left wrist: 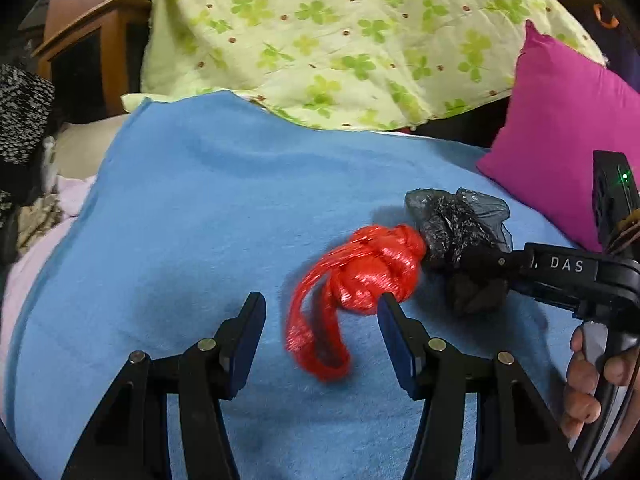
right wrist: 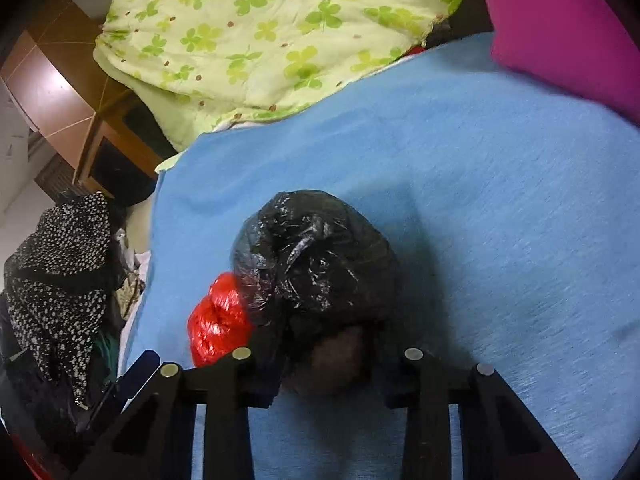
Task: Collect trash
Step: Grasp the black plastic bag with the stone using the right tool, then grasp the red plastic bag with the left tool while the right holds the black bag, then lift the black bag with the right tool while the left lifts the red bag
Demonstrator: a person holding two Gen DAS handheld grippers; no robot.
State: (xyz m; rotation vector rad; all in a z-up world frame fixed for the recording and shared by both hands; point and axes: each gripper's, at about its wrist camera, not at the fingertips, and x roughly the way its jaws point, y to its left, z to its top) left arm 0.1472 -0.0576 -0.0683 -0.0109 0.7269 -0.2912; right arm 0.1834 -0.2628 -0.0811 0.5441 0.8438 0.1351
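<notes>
While clenched on black bag [right wrist: 316, 256], right tool [right wrist: 328, 384]; left tool [left wrist: 320, 312] released astride red bag [left wrist: 360, 276].

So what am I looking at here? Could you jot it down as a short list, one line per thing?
surface: blue blanket spread on a bed
trash one: red plastic bag, knotted, lying on the blanket
trash two: black plastic bag, crumpled, touching the red one
left gripper: open, its fingers either side of the red bag's tail
right gripper: closed on the black bag
behind: green clover-print quilt
to the right: magenta pillow
</notes>
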